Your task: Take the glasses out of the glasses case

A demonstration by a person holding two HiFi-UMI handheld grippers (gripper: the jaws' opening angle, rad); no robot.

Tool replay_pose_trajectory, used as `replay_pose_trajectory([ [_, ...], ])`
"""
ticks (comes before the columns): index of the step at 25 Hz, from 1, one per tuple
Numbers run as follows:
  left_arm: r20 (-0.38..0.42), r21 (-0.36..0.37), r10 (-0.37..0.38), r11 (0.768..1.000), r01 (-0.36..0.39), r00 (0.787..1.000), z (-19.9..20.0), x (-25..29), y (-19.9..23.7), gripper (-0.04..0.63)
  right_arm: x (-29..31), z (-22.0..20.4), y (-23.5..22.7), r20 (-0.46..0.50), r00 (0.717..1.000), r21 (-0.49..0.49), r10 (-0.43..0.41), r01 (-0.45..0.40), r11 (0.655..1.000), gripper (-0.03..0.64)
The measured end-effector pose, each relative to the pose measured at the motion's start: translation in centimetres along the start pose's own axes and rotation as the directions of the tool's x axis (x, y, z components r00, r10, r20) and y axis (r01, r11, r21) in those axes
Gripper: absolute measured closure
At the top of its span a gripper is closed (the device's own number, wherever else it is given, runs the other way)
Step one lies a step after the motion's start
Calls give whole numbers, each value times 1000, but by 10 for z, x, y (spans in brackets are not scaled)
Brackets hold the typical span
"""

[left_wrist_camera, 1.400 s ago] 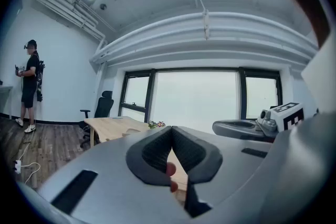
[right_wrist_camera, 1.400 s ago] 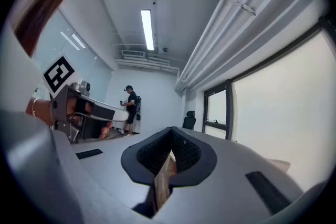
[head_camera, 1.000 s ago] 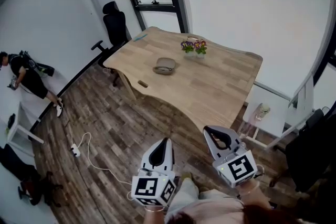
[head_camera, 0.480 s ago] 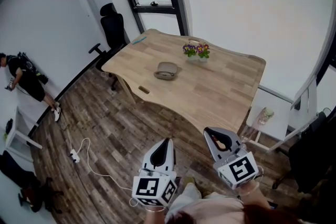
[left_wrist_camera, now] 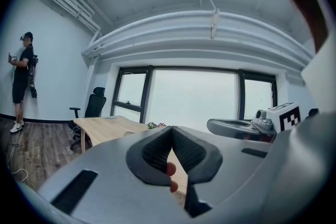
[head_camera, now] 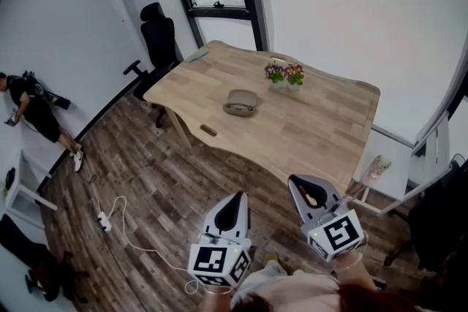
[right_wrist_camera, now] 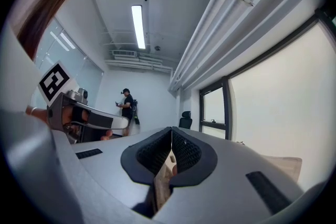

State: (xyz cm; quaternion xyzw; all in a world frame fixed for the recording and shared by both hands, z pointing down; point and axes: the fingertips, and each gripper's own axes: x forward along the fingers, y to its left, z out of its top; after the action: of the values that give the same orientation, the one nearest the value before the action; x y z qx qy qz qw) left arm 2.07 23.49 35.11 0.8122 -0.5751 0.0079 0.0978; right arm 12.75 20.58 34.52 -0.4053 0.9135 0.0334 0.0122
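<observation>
A closed grey-brown glasses case lies near the middle of the wooden table in the head view. The glasses themselves are not visible. Both grippers hang over the wooden floor, well short of the table's near edge and far from the case. My left gripper points up toward the table with its jaws shut and nothing between them. My right gripper is beside it, also shut and holding nothing. In the left gripper view the pads of the left gripper meet at the tip, and those of the right gripper do the same in the right gripper view.
A small pot of flowers stands behind the case, and a small brown object lies at the table's near edge. A black office chair is at the far left corner. A person stands at the left. A cable runs along the floor.
The table and case have shifted slightly down and right in the head view and look a little nearer. Both grippers stay shut and side by side.
</observation>
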Motion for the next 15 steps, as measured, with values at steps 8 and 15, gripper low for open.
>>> replay_pose_trajectory([
  [8, 13, -4, -15, 1000, 16, 1000, 9, 7, 42, 594, 43, 0, 13, -2, 1000, 2, -8, 8, 1000, 615],
  [15, 16, 3, -31, 1000, 31, 999, 14, 13, 67, 594, 69, 1, 16, -11, 1000, -11, -27, 27, 1000, 615],
])
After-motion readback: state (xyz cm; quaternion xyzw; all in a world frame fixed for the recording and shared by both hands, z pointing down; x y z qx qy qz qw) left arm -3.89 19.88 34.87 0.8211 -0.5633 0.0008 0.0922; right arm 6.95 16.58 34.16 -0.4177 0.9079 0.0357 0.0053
